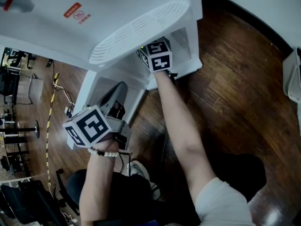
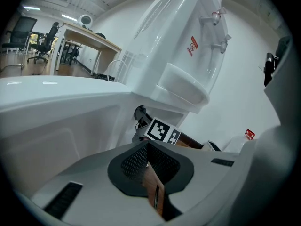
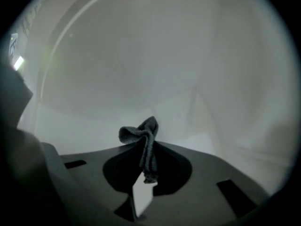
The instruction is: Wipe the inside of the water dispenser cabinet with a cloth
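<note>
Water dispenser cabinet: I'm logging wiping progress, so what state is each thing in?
water dispenser cabinet, open; right gripper reaches inside.
cloth, bunched, pinched in right gripper.
right gripper, shut on cloth.
left gripper, shut, empty.

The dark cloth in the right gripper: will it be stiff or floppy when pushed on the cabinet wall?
Probably floppy: the cloth crumples and flops over where the right gripper pinches it. It likely weighs little, since a small pinch holds it. Pressed on the cabinet wall, it may bunch up.
</note>
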Motion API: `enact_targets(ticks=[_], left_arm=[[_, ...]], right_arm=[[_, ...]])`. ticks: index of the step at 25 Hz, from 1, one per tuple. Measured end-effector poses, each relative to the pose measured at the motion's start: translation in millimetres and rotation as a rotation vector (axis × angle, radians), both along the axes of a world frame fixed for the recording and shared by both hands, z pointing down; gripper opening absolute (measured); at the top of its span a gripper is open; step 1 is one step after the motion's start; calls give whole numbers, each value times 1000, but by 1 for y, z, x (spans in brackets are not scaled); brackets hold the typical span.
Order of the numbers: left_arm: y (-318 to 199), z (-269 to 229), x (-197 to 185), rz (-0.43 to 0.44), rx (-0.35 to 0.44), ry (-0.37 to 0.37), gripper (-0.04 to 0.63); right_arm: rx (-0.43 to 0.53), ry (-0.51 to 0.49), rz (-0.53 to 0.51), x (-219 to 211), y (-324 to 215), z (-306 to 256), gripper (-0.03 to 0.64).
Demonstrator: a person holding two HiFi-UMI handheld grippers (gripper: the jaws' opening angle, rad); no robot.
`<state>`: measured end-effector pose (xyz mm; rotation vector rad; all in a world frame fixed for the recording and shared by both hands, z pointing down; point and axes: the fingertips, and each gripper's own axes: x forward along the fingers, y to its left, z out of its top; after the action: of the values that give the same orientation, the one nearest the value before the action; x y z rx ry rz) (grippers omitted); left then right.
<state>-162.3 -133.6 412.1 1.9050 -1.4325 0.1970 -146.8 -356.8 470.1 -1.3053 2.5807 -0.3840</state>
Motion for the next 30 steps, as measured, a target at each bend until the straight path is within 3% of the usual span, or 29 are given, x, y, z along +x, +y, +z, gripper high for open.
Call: enact_targets(ticks=[8, 19, 30], left_arm=[[0, 0, 0, 2, -2, -4, -8], [-1, 2, 1, 3, -6, -7, -8], [0, 1, 1, 4, -5, -2, -8]], right_arm=[[56, -29, 4, 6, 1, -32, 40], [30, 5, 13, 9, -2, -34, 40], [-387, 121, -11, -7, -3, 105, 40]])
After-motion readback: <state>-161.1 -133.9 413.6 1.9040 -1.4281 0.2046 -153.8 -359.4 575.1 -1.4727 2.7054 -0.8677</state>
